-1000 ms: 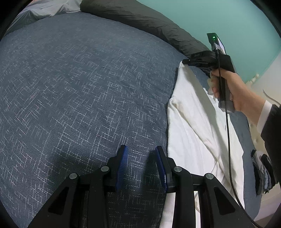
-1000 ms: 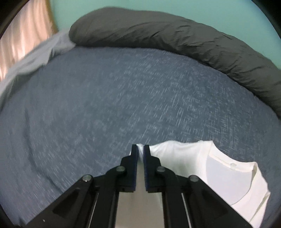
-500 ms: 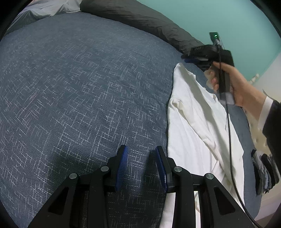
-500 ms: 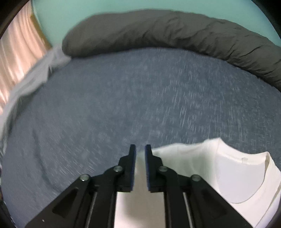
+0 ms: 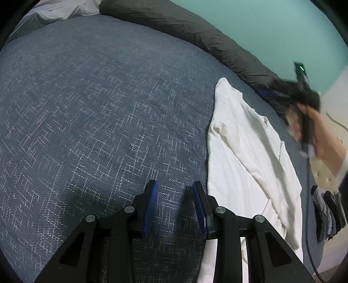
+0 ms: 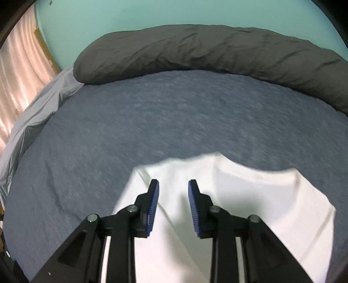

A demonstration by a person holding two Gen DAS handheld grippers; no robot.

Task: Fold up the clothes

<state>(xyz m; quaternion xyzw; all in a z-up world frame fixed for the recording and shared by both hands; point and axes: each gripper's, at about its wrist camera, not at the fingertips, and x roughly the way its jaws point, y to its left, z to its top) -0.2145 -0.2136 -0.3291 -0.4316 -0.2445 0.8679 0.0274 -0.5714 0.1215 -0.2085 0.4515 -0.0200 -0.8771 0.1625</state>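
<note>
No containers in view, just the bed. L gripper (image 5: 175, 197): jaws apart, nothing between them, hovering over bare blue bedspread (image 5: 97, 113), tips just left of the shirt's near edge, not touching it.

R gripper (image 6: 173, 196): jaws have just been opening, now apart w/ a clear gap. White shirt (image 6: 250, 196) lies below and behind the pads, but nothing pinched; pads don't press on cloth. R-wrist view is motion-blurred.

From L view, shirt (image 5: 245, 152) lies flat-ish along the right side of the bed, wrinkled, one end pointing toward the pillow. Past it, R gripper blurred in a hand (image 5: 322, 135), clear of the shirt.

Pile of dark folded clothes (image 5: 328, 213) at the bed's right edge, beyond the shirt.

Far: long dark grey pillow (image 6: 206, 50) across the head of the bed, teal wall (image 6: 152, 15) behind, pink curtain (image 6: 15, 71) far left.
</note>
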